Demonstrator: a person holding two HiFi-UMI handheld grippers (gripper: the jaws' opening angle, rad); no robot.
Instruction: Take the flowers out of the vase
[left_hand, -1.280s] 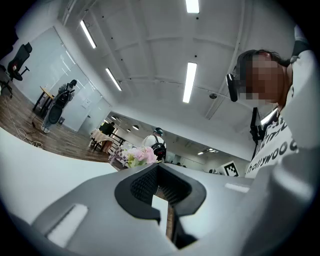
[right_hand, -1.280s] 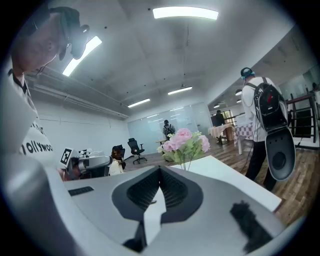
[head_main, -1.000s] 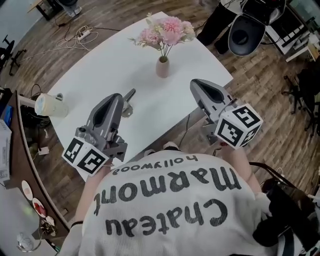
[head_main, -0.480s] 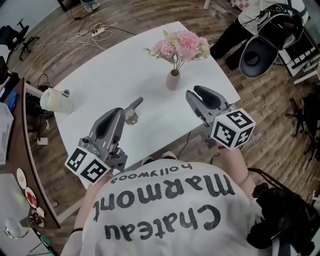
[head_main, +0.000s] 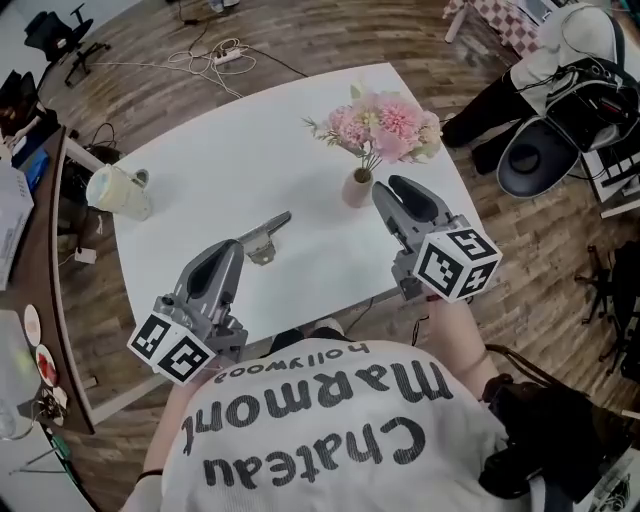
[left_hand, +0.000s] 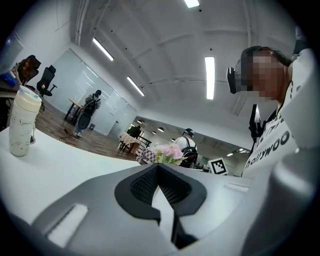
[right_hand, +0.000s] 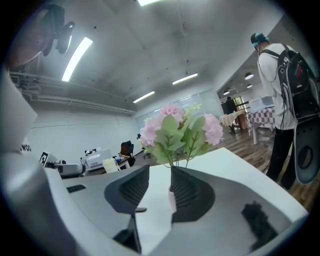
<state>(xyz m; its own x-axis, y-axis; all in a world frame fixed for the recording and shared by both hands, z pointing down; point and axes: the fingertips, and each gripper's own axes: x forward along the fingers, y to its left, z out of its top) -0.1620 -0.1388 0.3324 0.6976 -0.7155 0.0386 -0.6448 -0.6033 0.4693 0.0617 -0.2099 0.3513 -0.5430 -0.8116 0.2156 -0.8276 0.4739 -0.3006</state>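
Currently approach step, nothing lifted yet. Pink flowers (head_main: 385, 125) upright in small pink vase (head_main: 357, 188), far-right part of white tabletop (head_main: 220, 165). Right gripper (head_main: 383, 192) just beside vase, fingers (right_hand: 131, 192) spread wide, empty; stems (right_hand: 176, 161) visible above them, no contact. Left gripper (head_main: 277, 222) low over tabletop, apart from vase, fingers (left_hand: 143, 185) pinched together at tips, holding nothing. Next, probably: bring right fingers to stem height, close on stems, pull straight up; brace vase with left against tipping.
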